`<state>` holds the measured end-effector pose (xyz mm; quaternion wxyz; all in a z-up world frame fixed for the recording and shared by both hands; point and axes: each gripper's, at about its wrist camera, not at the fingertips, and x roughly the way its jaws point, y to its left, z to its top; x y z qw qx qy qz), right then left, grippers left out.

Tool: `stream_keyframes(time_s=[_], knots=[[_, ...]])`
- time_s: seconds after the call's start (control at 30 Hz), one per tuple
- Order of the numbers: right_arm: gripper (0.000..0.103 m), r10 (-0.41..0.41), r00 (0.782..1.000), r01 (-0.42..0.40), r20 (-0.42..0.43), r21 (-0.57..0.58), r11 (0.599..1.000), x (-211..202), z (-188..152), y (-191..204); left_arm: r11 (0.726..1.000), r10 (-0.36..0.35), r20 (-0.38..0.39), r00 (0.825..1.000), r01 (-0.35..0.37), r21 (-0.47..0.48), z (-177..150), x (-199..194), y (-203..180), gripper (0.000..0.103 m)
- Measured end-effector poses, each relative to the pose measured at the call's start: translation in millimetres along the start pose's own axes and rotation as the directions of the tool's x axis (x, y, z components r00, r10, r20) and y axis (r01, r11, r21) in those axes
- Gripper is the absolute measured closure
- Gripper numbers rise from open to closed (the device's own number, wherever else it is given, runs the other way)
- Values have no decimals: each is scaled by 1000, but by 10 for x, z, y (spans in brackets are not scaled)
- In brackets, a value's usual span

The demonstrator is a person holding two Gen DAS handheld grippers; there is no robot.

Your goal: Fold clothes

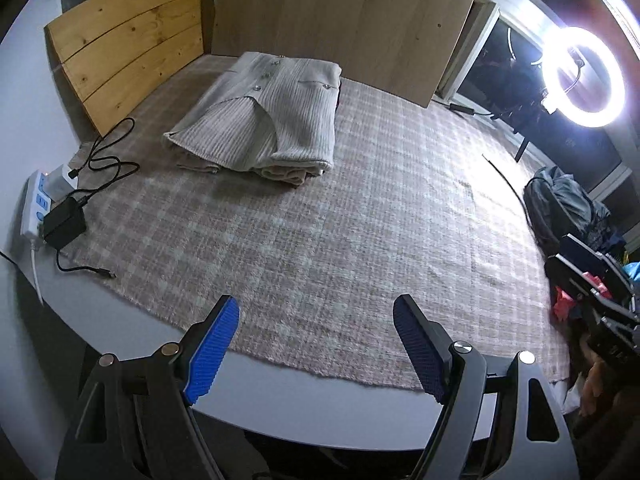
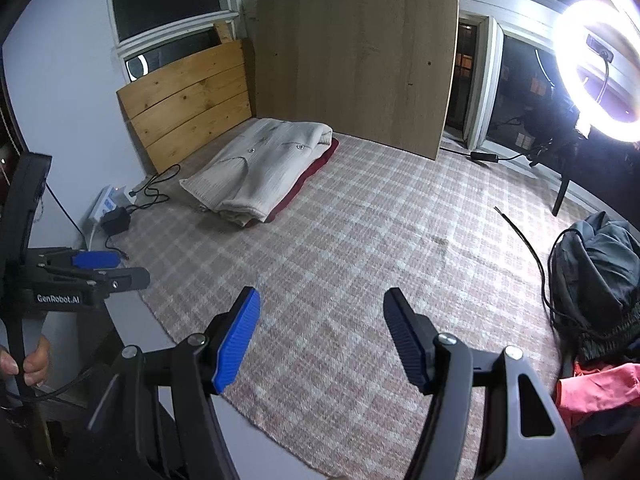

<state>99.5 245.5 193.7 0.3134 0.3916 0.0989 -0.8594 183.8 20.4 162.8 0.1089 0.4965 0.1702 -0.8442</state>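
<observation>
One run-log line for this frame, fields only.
left gripper: open, empty | right gripper: open, empty | cream cardigan: folded, far left of plaid cloth | unfolded clothes: right edge

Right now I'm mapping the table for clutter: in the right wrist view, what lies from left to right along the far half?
Power strip → black adapter → folded cream cardigan → loose black cable → dark backpack.

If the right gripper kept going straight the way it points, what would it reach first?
Most likely the bare checked blanket, ahead of the open right gripper. Nothing lies between its fingers. The folded cardigan sits further off to the left, though depth is hard to judge.
</observation>
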Motion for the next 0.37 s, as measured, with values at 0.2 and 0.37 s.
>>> stream_keyframes(time_s=[0.2, 0.37], knots=[[40, -1, 1000, 1, 7, 3, 1000, -27, -33, 25, 1000, -4, 9, 1000, 4, -4, -20, -48, -6, 25], [40, -14, 1000, 14, 4, -4, 1000, -18, -34, 38, 1000, -24, 53, 998, 23, 17, -3, -124, -21, 25]])
